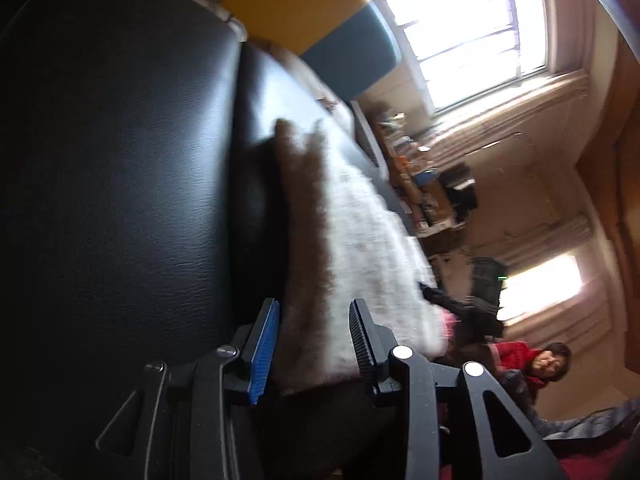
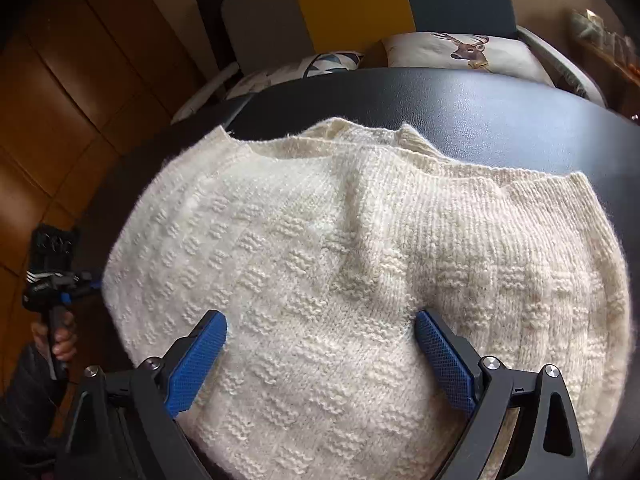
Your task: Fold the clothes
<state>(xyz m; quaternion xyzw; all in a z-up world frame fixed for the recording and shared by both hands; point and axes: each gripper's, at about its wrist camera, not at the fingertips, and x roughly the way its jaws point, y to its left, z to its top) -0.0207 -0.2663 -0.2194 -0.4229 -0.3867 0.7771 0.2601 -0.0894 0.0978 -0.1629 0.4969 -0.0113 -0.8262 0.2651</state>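
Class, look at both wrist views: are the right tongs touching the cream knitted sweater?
Cannot tell. In the right wrist view the right tongs stand open over the sweater, but looking straight down hides any gap or contact.

Around the cream knit sweater [image 2: 340, 272], bare black leatherette tabletop [image 2: 500, 120] lies open beyond its neckline and to its right. Further beyond the sweater, a deer-print cushion [image 2: 460, 50] bounds the table's far edge.
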